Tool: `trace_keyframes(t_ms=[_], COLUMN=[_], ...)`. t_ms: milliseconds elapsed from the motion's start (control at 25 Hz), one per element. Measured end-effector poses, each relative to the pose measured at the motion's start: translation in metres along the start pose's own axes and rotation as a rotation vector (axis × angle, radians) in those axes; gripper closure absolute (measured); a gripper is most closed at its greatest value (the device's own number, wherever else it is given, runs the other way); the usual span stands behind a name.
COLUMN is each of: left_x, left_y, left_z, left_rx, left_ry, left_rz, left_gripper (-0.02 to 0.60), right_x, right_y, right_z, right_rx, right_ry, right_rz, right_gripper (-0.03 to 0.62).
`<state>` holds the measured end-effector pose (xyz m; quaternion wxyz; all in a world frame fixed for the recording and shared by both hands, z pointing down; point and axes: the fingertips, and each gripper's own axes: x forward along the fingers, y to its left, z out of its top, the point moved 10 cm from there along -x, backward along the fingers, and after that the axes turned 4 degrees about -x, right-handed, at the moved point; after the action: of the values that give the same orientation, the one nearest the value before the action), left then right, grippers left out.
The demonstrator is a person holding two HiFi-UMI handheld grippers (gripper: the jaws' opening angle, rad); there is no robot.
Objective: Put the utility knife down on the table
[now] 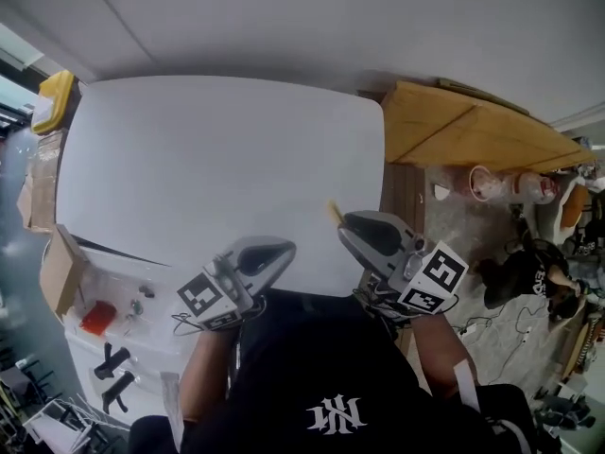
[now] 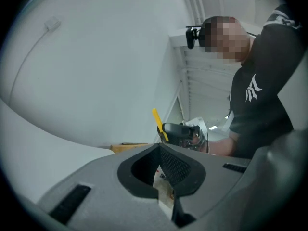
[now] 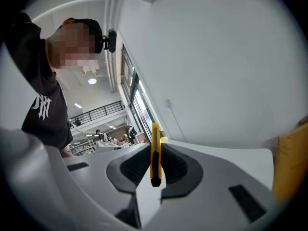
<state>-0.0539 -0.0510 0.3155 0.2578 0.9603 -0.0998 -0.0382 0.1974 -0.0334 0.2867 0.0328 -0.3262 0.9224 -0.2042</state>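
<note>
A yellow utility knife (image 3: 155, 153) stands on edge between the jaws of my right gripper (image 3: 155, 170), which is shut on it. From the head view, only the knife's yellow tip (image 1: 334, 213) pokes out of the right gripper (image 1: 346, 223) above the near edge of the white table (image 1: 217, 159). My left gripper (image 1: 286, 247) hovers to its left over the same edge, jaws together with nothing in them. The left gripper view, past its own jaws (image 2: 160, 150), shows the right gripper (image 2: 185, 131) with the knife (image 2: 159, 123) sticking up.
A wooden bench (image 1: 463, 126) adjoins the table's right side, with cluttered floor beyond it. At the left are a yellow object (image 1: 52, 97), a cardboard box (image 1: 57, 268) and a white cabinet (image 1: 132, 339) carrying a red item (image 1: 97, 317) and black tools.
</note>
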Motion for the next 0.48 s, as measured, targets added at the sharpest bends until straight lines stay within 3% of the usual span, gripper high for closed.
trace_keyframes(t_ms=[160,280,480], left_x=[-0.007,-0.014,-0.012], left_y=[0.049,0.076,0.101], left_z=[-0.006,-0.022,-0.054], left_rx=[-0.081,-0.154,-0.185], left_ry=[-0.008,-0.078,-0.06], left_rz=[-0.026,0.003,0.083], left_gripper=[0.58,0.58,0.58], right_x=[0.025,0.05,0.085], right_y=[-0.033,-0.054,-0.108], right_z=[0.008,-0.002,-0.038], right_rx=[0.071,0.013,-0.077], right_ry=[-0.022,0.084,0.229], right_rz=[-0.078,-0.106,-0.107], right_gripper=[0.54,0.54,0.54])
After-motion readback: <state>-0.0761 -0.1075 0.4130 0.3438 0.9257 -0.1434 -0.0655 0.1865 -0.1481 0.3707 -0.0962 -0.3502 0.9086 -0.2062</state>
